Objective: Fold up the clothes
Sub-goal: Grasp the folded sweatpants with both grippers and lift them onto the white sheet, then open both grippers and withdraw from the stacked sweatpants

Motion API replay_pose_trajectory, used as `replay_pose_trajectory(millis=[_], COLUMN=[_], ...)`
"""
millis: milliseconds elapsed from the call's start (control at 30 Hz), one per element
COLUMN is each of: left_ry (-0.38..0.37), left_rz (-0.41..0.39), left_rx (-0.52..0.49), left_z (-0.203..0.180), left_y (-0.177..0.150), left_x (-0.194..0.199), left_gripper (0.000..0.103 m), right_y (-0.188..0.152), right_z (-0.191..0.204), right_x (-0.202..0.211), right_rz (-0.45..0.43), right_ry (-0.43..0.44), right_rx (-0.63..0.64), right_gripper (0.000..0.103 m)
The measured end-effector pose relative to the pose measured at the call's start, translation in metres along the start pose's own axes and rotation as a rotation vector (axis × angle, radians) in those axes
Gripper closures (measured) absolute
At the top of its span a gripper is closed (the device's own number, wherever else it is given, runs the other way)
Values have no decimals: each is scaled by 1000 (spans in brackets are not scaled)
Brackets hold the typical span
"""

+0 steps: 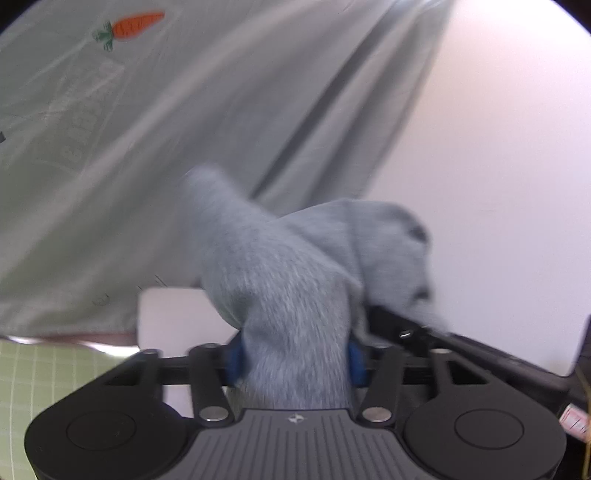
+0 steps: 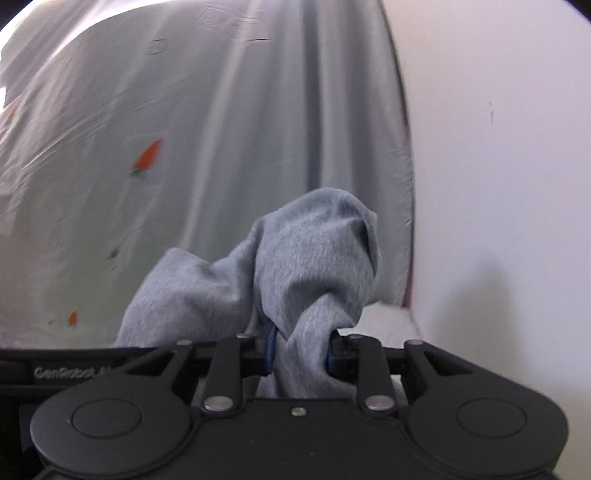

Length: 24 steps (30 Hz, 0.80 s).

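A grey knit garment (image 1: 291,280) bunches up between the blue pads of my left gripper (image 1: 295,360), which is shut on it; the fabric rises in a soft hump ahead of the fingers. In the right wrist view the same grey garment (image 2: 306,258) is twisted into a knot-like wad, and my right gripper (image 2: 299,352) is shut on it. Both fingertips are buried in cloth. The rest of the garment hangs out of sight below the grippers.
A pale grey-green sheet (image 1: 155,155) printed with orange carrots (image 1: 135,24) hangs or lies behind, creased, also filling the right wrist view (image 2: 184,147). A white wall (image 2: 498,166) is at the right. A green gridded mat (image 1: 55,369) shows at lower left, a black device (image 1: 480,354) at right.
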<state>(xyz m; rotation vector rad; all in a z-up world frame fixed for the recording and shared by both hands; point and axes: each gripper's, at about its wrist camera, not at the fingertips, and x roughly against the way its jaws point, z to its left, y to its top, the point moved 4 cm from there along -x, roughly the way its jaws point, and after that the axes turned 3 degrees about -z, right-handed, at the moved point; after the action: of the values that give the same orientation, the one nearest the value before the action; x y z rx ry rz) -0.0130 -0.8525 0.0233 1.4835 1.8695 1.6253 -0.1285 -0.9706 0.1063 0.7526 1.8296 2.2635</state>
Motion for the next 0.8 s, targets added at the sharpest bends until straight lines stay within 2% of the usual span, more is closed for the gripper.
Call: replay_pose_trajectory(millis=[33, 67, 100, 167, 267, 333, 400, 467, 633, 800], left_ry=[49, 111, 170, 222, 279, 290, 297, 295, 329, 337], left_rz=[20, 54, 87, 155, 232, 255, 264, 273, 247, 188], left_rx=[-12, -28, -43, -49, -48, -33, -23, -20, -46, -104], left_z=[4, 11, 19, 34, 53, 62, 69, 73, 72, 50], left_y=[-4, -11, -19, -39, -65, -79, -88, -93, -97, -97], left_x=[-22, -42, -61, -79, -98, -100, -99, -95, -67, -17], left_gripper=[33, 27, 26, 25, 16, 11, 4, 3, 3, 0], right_y=[1, -3, -12, -34, -71, -91, -113, -133, -143, -143], right_z=[-13, -26, -36, -51, -54, -49, -45, -40, -26, -23], right_x=[-21, -43, -66, -101, -125, -127, -128, -128, -101, -50], right_rz=[2, 16, 48, 114, 156, 159, 189, 220, 226, 242], right_ry=[-39, -83, -131, -194, -200, -187, -177, -174, -196, -248], right_rx=[-13, -21, -22, -29, -41, -34, -15, 16, 156, 99], right_gripper=[50, 41, 33, 33, 29, 16, 9, 8, 2, 0])
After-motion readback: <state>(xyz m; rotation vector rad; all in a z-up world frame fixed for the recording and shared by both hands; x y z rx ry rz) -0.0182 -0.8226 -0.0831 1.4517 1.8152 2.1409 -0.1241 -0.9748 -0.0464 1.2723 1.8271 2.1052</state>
